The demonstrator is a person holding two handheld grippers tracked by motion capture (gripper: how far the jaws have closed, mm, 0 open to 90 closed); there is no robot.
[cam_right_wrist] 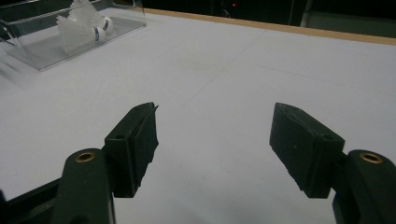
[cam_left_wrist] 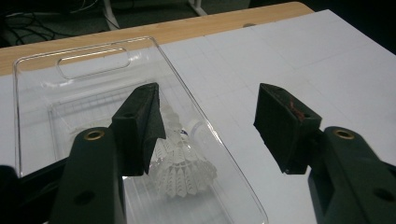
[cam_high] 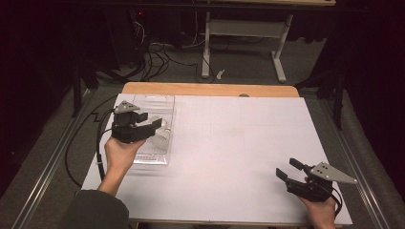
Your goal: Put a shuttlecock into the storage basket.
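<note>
Left claw (cam_high: 155,125) hovers wide over shuttlecock (cam_left_wrist: 184,163).

My grippers (cam_high: 154,125) are matte black with brass-ringed screw holes, grey triangular plates (cam_high: 333,172), black cables (cam_high: 99,143); my left sleeve (cam_high: 95,210) is dark grey.

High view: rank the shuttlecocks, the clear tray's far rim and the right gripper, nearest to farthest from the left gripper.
1. Shuttlecocks: in the clear tray, just beside the left gripper.
2. Tray's far rim: just beyond, toward the table's back edge.
3. Right gripper: far across the white sheet, near the front right corner.
</note>
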